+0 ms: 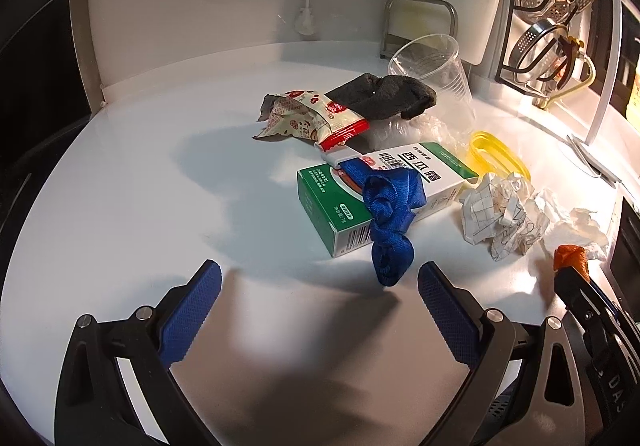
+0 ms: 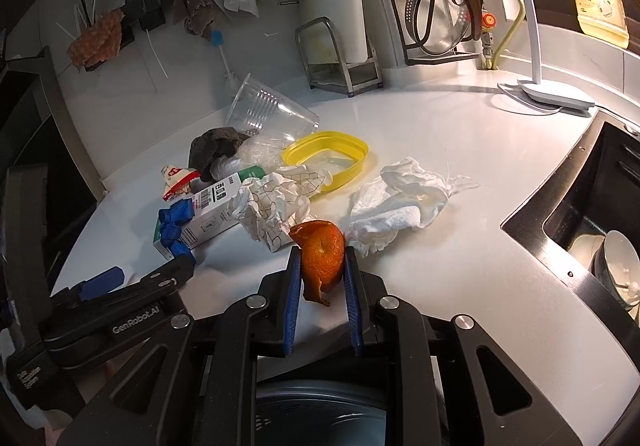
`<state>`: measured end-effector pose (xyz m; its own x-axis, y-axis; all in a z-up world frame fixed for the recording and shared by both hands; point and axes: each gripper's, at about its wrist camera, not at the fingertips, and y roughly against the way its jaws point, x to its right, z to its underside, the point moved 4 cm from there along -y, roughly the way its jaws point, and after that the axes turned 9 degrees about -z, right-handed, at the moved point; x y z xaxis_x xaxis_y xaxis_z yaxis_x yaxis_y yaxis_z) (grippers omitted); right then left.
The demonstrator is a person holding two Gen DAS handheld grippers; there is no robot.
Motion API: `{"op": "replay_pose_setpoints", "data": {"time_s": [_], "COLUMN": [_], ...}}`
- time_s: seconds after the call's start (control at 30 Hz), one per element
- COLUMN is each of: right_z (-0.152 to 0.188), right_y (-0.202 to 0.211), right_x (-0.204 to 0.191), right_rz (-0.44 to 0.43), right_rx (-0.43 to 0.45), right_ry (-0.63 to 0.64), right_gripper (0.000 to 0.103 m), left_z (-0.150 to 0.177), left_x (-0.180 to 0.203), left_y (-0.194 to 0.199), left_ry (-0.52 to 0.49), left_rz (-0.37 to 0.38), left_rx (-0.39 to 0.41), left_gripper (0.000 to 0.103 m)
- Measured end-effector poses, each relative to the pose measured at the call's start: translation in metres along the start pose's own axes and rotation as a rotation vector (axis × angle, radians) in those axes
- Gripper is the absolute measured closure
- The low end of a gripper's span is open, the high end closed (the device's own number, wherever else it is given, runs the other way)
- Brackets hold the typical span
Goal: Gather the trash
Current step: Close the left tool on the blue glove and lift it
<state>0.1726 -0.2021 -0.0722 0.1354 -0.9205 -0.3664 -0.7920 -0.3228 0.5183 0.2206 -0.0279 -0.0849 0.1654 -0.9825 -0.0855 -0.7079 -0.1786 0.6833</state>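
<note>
My right gripper (image 2: 322, 256) is shut on an orange peel (image 2: 322, 258), held just above the white counter; the peel also shows in the left wrist view (image 1: 572, 258). My left gripper (image 1: 320, 278) is open and empty, just short of a blue ribbon (image 1: 390, 222) draped over a green-and-white box (image 1: 384, 194). Behind lie a snack wrapper (image 1: 312, 118), a dark sock (image 1: 384, 94), a clear plastic cup (image 1: 434, 64), a yellow lid (image 2: 326, 158), crumpled paper (image 2: 276, 206) and a white tissue (image 2: 400, 202).
A sink (image 2: 592, 222) with bowls sits at the right edge of the counter. A lamp base (image 2: 548, 96), a metal rack (image 2: 340, 54) and a pot-lid stand (image 2: 440, 18) line the back wall. Cloths hang on a wall rail (image 2: 200, 6).
</note>
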Motion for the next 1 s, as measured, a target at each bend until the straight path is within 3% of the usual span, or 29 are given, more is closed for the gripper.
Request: {"op": "replay_pose_setpoints", "data": {"time_s": [0.23, 0.3, 0.43, 0.57, 0.6, 1.0], "right_z": [-0.001, 0.000, 0.002, 0.003, 0.004, 0.005], "right_y": [0.007, 0.007, 0.006, 0.004, 0.004, 0.011], "right_x": [0.004, 0.006, 0.008, 0.009, 0.009, -0.003], "right_rz": [-0.033, -0.035, -0.046, -0.051, -0.051, -0.043], "right_rx": [0.015, 0.014, 0.010, 0.004, 0.004, 0.024], "right_ry": [-0.019, -0.024, -0.035, -0.040, -0.040, -0.007], "right_gripper": [0.083, 0.083, 0.083, 0.083, 0.083, 0.083], "left_z": [-0.004, -0.003, -0.002, -0.004, -0.004, -0.002], "left_x": [0.016, 0.020, 0.026, 0.022, 0.020, -0.008], "left_y": [-0.004, -0.002, -0.003, -0.001, -0.001, 0.031], "left_ry": [0.012, 0.005, -0.002, 0.018, 0.024, 0.018], "left_rz": [-0.015, -0.025, -0.025, 0.000, 0.014, 0.030], "left_rx": [0.011, 0.030, 0.050, 0.056, 0.053, 0.112], "left_gripper": [0.008, 0.023, 0.037, 0.083, 0.088, 0.091]}}
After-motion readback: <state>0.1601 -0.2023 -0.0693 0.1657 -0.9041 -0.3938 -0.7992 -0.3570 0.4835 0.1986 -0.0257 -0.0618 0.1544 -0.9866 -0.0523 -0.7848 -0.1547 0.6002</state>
